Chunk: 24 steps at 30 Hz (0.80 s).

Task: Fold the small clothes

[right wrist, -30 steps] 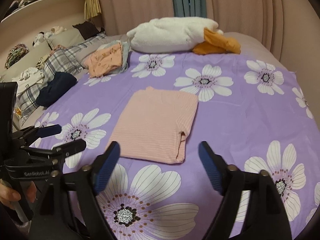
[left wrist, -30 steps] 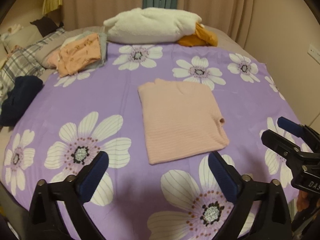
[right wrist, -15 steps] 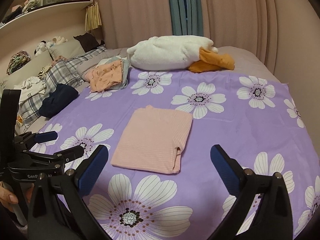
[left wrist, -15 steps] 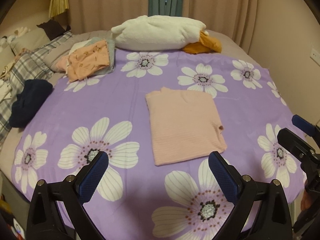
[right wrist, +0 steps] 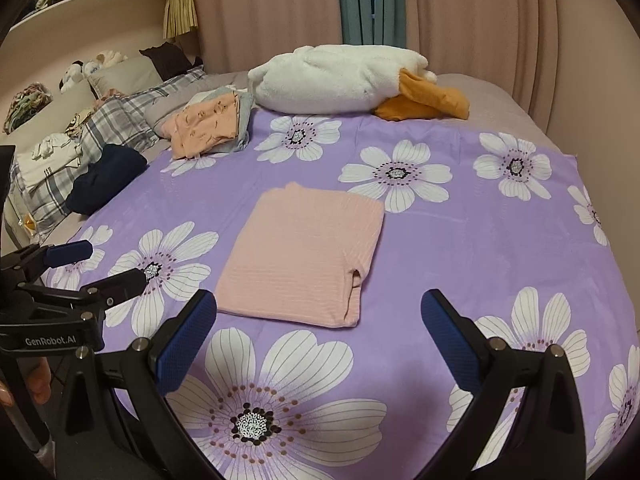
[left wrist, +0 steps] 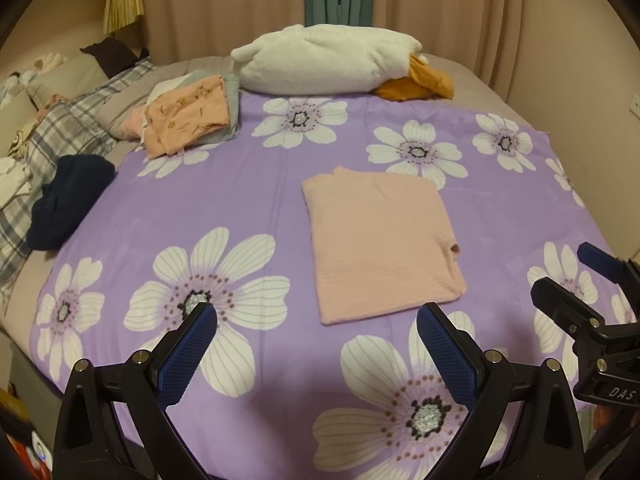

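**Operator:** I have both tools clear of the cloth. The left gripper (left wrist: 316,320) stands wide with nothing between its pads. The right gripper (right wrist: 318,308) has just been opening, and its jaws are now spread wide with nothing between them either. The pink top (left wrist: 380,240) lies folded into a flat rectangle mid-blanket on the purple flowered blanket (left wrist: 256,176), just ahead of both tools.

**Observer:** Where could it slip?

**Operator:** My worry is the tucked sleeve cuff (right wrist: 354,280) at the near right corner. If I pinch only the top layer there, I think the fold would peel open on lifting. A low approach could also snag the blanket and drag the top askew. The stack of folded clothes (right wrist: 210,126) lies well apart, so a long carry gives loose layers time to sag.
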Each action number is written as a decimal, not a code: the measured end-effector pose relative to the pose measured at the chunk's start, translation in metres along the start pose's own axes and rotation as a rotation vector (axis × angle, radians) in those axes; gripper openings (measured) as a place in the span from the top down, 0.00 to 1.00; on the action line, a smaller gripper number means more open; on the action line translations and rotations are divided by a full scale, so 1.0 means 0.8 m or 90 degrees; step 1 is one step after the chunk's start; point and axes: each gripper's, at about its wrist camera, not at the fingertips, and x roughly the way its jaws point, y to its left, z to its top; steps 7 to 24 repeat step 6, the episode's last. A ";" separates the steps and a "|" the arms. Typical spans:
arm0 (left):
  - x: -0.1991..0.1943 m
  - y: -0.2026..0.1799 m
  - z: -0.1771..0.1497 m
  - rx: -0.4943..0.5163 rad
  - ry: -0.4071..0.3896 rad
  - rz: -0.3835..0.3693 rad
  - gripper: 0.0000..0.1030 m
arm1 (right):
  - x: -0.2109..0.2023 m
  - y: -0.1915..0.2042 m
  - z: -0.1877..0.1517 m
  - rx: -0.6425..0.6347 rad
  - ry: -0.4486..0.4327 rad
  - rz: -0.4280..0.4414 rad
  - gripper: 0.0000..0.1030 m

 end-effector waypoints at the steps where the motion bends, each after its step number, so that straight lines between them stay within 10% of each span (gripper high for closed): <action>1: 0.000 0.001 0.000 -0.002 0.000 0.000 0.04 | 0.000 0.001 0.000 -0.001 -0.001 -0.001 0.00; 24: 0.001 0.003 0.001 -0.011 0.002 -0.005 0.04 | 0.000 0.003 0.001 0.000 0.000 0.005 0.00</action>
